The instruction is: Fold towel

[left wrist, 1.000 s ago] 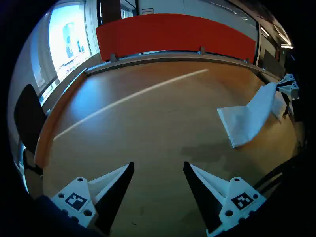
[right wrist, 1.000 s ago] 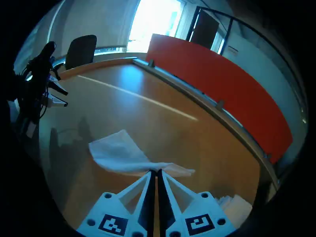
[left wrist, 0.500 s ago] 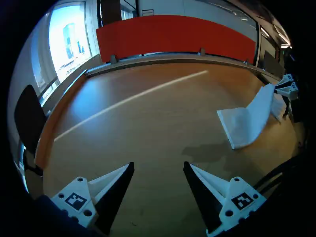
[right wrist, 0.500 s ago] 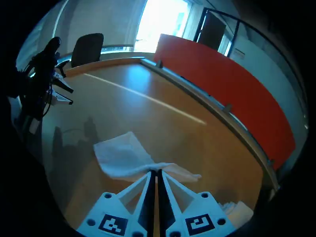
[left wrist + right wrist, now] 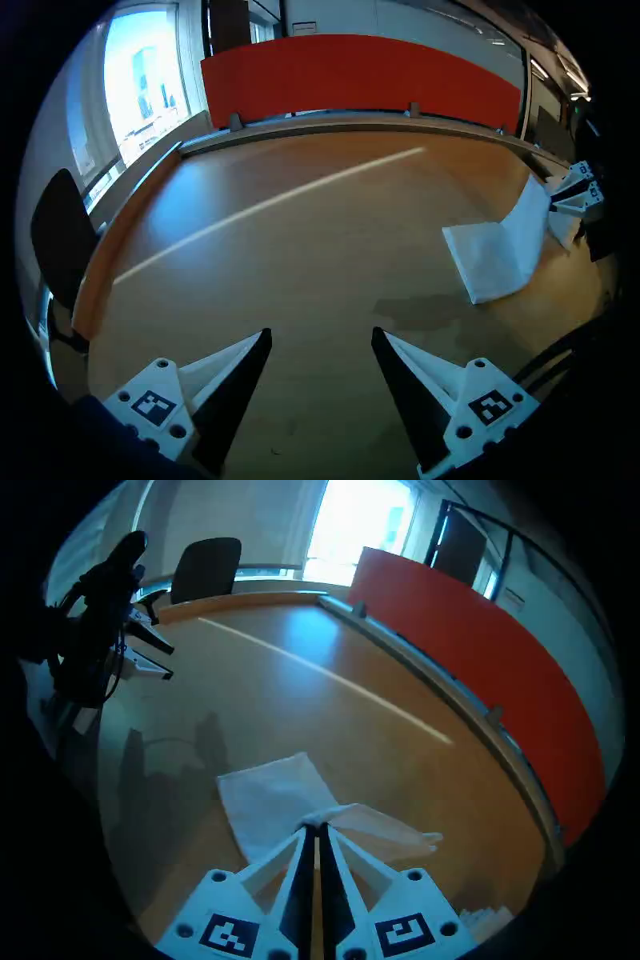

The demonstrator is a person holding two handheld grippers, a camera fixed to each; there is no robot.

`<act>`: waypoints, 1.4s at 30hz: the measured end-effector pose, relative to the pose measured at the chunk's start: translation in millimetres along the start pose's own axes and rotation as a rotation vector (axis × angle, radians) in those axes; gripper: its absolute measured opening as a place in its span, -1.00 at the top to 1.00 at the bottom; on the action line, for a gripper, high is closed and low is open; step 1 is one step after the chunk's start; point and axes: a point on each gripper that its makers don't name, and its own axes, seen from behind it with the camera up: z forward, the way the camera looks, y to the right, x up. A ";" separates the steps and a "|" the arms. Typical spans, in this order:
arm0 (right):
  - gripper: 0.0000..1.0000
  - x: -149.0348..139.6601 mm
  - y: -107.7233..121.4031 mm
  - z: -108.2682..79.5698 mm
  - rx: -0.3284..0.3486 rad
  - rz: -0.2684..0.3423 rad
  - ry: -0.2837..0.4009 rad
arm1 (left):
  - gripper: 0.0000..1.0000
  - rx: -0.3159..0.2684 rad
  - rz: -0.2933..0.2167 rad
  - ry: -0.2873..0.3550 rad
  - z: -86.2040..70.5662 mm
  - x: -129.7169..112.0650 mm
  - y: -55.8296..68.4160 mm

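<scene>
**Mid-fold at the wooden counter (image 5: pixel 304 232).** You have your right tool (image 5: pixel 318 832) pinched together on an edge of the white towel (image 5: pixel 276 804). That edge is lifted clear of the wood, and the rest of the cloth lies flat. The towel sits on the near side of the red panel (image 5: pixel 360 76), well apart from it and toward its right-hand end as the left gripper view has it. In that view the right tool (image 5: pixel 578 188) holds the raised part up as a steep sheet.

Your left tool (image 5: pixel 320 332) holds nothing. Its fingers stand wide apart above bare wood, also on the near side of the red panel and well apart from the towel. The right gripper view shows that left tool (image 5: pixel 170 664) farther off, gripped in a hand.

The step in hand looks like the fold-over itself, with one edge raised and not yet laid down. The next move probably calls for you to carry the clamped edge across the flat half and lower it until the edges meet. Only then should the right tool open. Bringing the left tool in to pin the flat half may keep it from sliding.

The towel is thin, soft and plain white. It bends in a soft crease where the raised part leaves the counter. Near the right tool the cloth bunches, and a loose flap trails off on the side nearer the red panel. The flat half lies smooth, its corner square.
</scene>
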 end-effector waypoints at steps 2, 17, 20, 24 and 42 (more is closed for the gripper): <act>0.78 -1.6 -5.7 3.9 0.014 -0.005 -0.008 | -0.85 0.001 0.000 0.002 -0.9 0.3 -1.2; 0.78 3.3 -41.5 36.3 0.106 -0.027 -0.031 | -0.85 0.019 -0.021 0.010 -7.8 -2.5 -12.7; 0.78 7.5 -49.4 44.5 0.121 -0.031 -0.027 | -0.85 0.023 -0.024 0.010 -9.1 -4.5 -14.4; 0.58 9.0 -55.4 52.4 0.129 -0.030 -0.034 | -0.85 0.028 -0.030 0.005 -10.2 -8.5 -16.5; -0.26 -1.3 -46.7 44.5 0.106 0.015 -0.043 | -0.85 0.021 -0.025 0.007 -7.7 -5.2 -14.9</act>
